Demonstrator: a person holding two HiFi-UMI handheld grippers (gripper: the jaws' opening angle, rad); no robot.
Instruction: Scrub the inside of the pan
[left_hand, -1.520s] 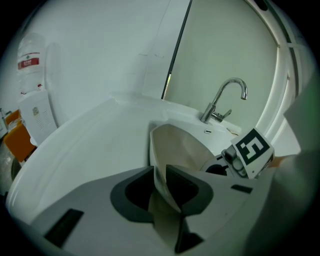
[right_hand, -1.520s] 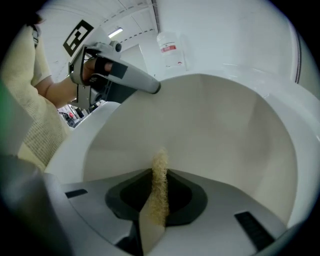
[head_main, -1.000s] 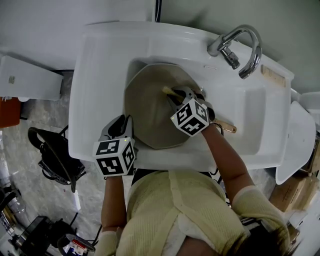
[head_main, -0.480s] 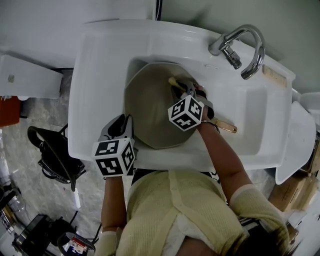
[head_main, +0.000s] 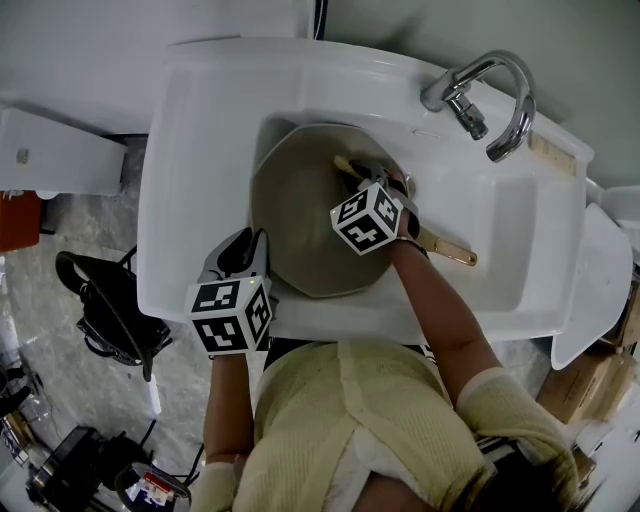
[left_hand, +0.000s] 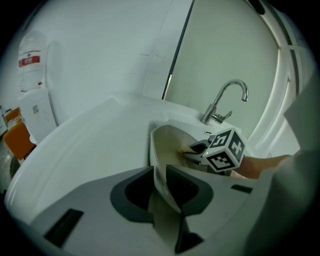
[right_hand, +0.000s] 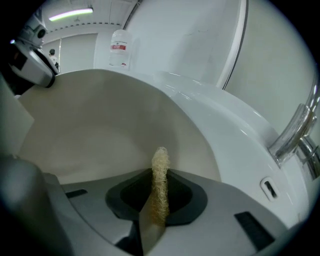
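White sink (head_main: 200, 150); pan (head_main: 295, 215) within; right tool (head_main: 362, 173) and loofah (head_main: 343, 163) slightly farther left.

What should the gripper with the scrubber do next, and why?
Probably sweep the scrubber across the pan's inner wall. The right gripper grips it just inside the far side, and the left gripper clamps the near rim, steadying the pan.

The top (head_main: 335, 415) looks pale yellow and ribbed; left gripper (head_main: 248, 243) and right gripper (head_main: 366, 176) carry black-and-white marker cubes (head_main: 230, 313).
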